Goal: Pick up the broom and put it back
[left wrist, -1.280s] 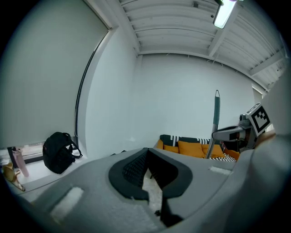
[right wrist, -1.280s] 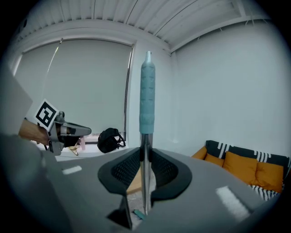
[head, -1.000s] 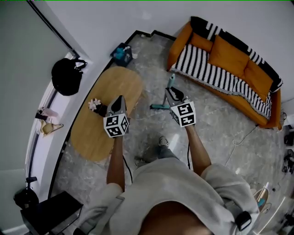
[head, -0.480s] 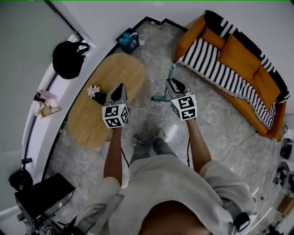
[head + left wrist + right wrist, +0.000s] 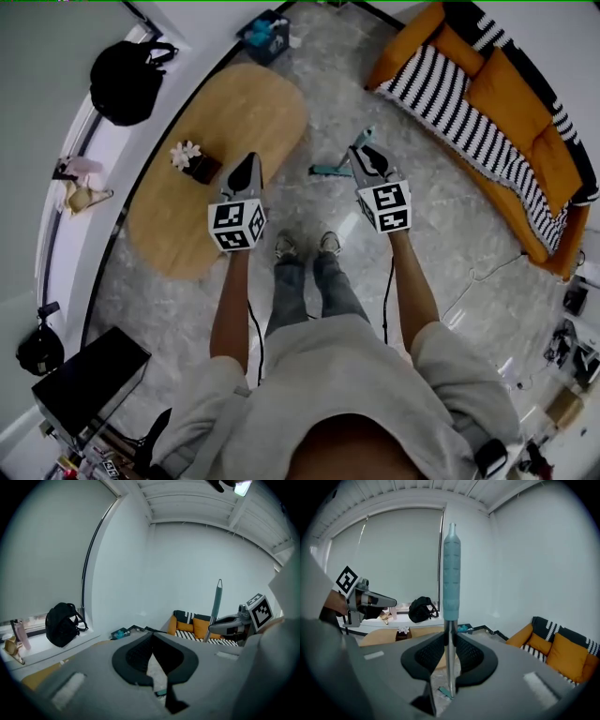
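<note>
The broom stands upright, its teal head [image 5: 328,170] on the stone floor and its metal pole with the teal grip [image 5: 451,583] rising between the jaws of my right gripper [image 5: 449,641]. That gripper [image 5: 364,155] is shut on the pole just under the grip. In the left gripper view the broom [image 5: 216,602] shows at the right, with the right gripper [image 5: 225,623] on it. My left gripper [image 5: 251,161] hangs apart at the left, over the edge of the oval table. Its jaws [image 5: 151,639] meet at the tips with nothing between them.
An oval wooden table [image 5: 216,122] with a small flower pot [image 5: 192,161] stands left. An orange sofa with a striped throw [image 5: 506,122] lines the right. A black backpack [image 5: 127,80] sits on the sill, a teal box [image 5: 265,28] in the corner, a cable [image 5: 469,281] on the floor.
Both grippers have sunk lower, the broom going down with the right one. The head view has shifted, so the person's feet now show between the arms.
</note>
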A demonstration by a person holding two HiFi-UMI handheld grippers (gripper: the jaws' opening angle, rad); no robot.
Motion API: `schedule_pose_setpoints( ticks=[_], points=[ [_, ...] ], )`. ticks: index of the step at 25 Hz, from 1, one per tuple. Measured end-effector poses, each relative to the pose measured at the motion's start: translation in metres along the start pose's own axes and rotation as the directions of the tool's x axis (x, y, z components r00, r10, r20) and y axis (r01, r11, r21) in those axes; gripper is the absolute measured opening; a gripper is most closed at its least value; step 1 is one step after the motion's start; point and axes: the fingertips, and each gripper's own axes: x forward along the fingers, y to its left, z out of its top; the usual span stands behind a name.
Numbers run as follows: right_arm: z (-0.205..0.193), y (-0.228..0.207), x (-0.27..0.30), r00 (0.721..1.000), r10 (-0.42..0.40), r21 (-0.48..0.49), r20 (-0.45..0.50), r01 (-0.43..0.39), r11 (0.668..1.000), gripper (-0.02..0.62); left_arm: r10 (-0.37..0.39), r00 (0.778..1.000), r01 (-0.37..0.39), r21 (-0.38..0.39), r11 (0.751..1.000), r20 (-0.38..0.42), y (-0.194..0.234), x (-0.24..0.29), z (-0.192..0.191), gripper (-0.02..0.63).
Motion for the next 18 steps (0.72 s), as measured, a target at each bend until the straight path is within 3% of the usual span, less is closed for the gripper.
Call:
schedule_pose_setpoints(
  ticks=[18],
  points=[
    [-0.118,0.034,0.121,0.99,0.039,-0.022,-0.138,-0.042,0.999,0.077,0.015,0.997,-0.02,-0.078,0.997,-0.072,0.072,0.047,-0.118,0.002]
  ],
)
